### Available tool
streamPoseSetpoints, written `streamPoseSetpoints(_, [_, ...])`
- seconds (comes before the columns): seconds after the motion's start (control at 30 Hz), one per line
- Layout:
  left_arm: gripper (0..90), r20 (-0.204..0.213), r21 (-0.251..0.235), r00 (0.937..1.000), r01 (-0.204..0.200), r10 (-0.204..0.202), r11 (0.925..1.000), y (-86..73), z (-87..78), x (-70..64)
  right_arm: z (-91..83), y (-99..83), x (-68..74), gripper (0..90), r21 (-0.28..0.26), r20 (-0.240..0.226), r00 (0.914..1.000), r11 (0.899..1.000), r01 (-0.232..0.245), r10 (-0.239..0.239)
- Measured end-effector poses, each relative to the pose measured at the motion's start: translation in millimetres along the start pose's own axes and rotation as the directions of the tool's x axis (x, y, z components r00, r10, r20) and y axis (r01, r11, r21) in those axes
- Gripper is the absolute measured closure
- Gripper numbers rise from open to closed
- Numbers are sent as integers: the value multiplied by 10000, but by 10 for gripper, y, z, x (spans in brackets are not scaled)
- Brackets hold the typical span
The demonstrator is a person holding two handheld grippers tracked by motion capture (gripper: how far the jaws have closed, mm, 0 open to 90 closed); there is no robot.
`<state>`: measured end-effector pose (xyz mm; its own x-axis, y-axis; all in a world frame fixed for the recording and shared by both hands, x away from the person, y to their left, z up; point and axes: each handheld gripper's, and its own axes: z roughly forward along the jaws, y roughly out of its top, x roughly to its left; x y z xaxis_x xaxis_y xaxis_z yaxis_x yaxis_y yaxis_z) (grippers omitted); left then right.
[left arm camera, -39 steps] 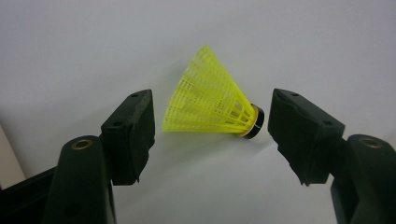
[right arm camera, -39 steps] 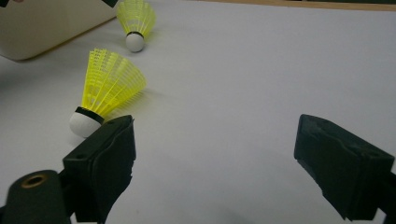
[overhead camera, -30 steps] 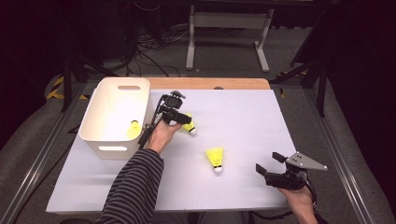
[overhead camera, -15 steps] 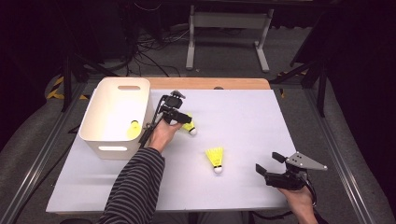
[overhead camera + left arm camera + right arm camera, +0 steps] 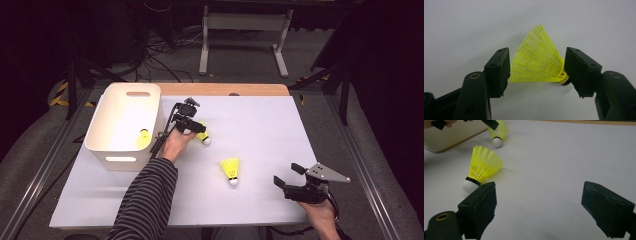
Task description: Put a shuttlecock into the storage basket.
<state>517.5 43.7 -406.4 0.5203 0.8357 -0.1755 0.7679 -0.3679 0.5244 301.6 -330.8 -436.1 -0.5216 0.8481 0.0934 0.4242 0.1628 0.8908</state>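
Nothing has moved since before; the left tool (image 5: 536,68), spread, is bracketing a shuttlecock (image 5: 537,61) whose skirt risks crushing.

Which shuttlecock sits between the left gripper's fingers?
The shuttlecock beside the bin, between the left gripper fingers; another lies mid-table, a third in the white bin.

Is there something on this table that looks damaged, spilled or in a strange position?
Nothing stands out. Two yellow shuttlecocks lie on their sides: one between the left gripper's jaws, one loose mid-table. A third sits inside the white bin.
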Motion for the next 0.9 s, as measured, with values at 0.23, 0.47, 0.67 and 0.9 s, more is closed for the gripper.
streamPoseSetpoints(0.23, [425, 66, 175, 10000, -26, 25, 9998, -3, 31, 8, 1, -1, -2, 132, 5, -13, 10000, 10000, -6, 6])
streamPoseSetpoints(0.47, [474, 174, 292, 9998, -42, 37, 9996, -6, 37, 11, 2, -2, -2, 132, 30, -23, 10000, 10000, -8, 8])
streamPoseSetpoints(0.67, [492, 256, 383, 9997, -67, 57, 9992, -7, 26, 19, 2, -2, -2, 133, 32, -24, 10000, 10000, -5, 5])
streamPoseSetpoints(0.9, [526, 336, 422, 9994, -123, 109, 9990, -8, 13, 8, 2, -2, -2, 133, 28, -22, 10000, 10000, -9, 9])
